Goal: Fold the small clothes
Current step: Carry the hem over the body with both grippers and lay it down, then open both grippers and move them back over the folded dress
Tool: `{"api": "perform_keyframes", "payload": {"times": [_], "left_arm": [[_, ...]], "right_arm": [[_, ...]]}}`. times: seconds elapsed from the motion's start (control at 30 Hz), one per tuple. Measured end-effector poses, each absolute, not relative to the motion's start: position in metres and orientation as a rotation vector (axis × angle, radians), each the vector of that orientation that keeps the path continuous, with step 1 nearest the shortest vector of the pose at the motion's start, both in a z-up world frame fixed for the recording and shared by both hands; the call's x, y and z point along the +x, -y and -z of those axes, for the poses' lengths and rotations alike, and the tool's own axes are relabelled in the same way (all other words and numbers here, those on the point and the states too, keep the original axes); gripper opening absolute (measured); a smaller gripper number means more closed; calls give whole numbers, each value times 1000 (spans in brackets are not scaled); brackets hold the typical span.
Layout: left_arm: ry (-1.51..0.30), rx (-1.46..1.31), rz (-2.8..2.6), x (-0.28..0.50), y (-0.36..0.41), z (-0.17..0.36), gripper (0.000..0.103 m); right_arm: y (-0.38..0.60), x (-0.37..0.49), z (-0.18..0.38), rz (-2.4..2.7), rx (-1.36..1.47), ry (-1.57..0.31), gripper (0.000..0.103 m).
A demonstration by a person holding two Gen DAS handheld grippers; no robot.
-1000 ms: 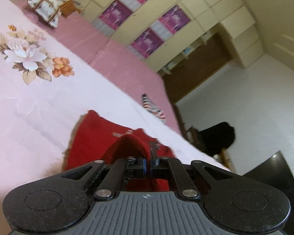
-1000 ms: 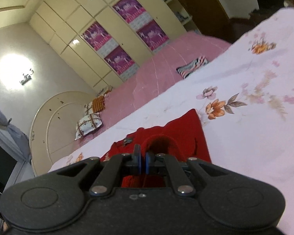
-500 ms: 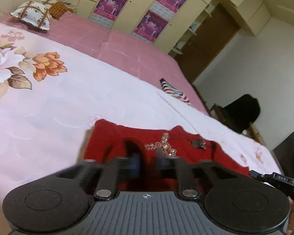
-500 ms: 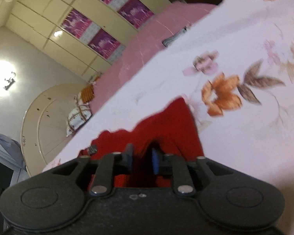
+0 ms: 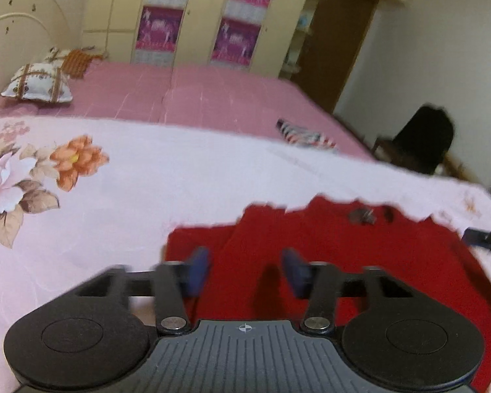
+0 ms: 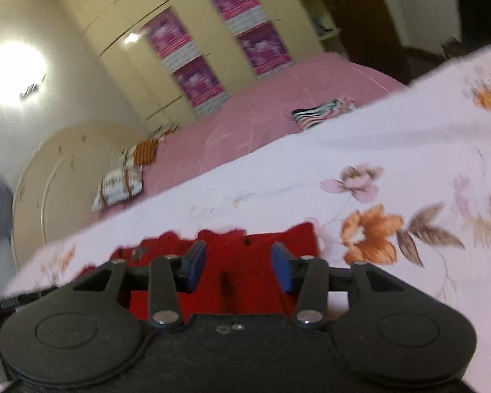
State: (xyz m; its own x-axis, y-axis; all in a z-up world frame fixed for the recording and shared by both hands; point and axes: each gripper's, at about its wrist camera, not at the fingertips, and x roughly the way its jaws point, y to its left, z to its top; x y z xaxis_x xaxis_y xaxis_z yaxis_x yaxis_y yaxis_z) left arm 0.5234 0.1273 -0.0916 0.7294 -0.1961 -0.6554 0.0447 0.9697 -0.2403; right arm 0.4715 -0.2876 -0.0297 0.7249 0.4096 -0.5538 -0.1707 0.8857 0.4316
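Note:
A small red garment (image 5: 343, 249) lies flat on the pale floral bedsheet (image 5: 147, 180), with a dark ornament near its far edge. My left gripper (image 5: 247, 270) is open just above its near left part, holding nothing. In the right wrist view the same red garment (image 6: 245, 249) lies under my right gripper (image 6: 239, 265), which is open and empty over its near right part. The tip of the right gripper shows at the right edge of the left wrist view (image 5: 487, 239).
A striped folded cloth (image 5: 306, 136) lies on the pink bed beyond the sheet. Pillows (image 5: 39, 82) sit by the headboard at far left. A wardrobe (image 5: 196, 16) lines the back wall. A dark chair (image 5: 422, 144) stands off the bed's right side.
Both grippers were shut on raised folds of the red garment; they have opened and let it go. The garment now lies flat on the sheet.

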Motion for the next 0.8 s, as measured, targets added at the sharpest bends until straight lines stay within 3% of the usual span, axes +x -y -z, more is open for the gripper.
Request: {"api": "perform_keyframes", "payload": {"times": [0.13,0.2,0.3,0.33,0.43,0.63,0.8], "left_arm": [[-767,-176,131,522,-119,93,36],[-768,-155,136,523,-115,95,22],[-754,-159,128,521,-114,93,12],[-748,-166,127,520,-115,94,12],[-722,-175,126,515,-116,94,6],[-533,-184,145,495,-118,77,5],[-666,-54,59,511,-105,105,5]], "right_arm": [[263,474,23,-333,186,-704,34],[254,476,25,-329,125,-734,34],[241,478,31,-304,15,-770,22],[240,478,32,-315,-5,-776,12],[235,473,31,-330,-60,-774,7],[244,456,18,-288,-70,-673,6],[253,458,29,-219,-86,-669,6]]}}
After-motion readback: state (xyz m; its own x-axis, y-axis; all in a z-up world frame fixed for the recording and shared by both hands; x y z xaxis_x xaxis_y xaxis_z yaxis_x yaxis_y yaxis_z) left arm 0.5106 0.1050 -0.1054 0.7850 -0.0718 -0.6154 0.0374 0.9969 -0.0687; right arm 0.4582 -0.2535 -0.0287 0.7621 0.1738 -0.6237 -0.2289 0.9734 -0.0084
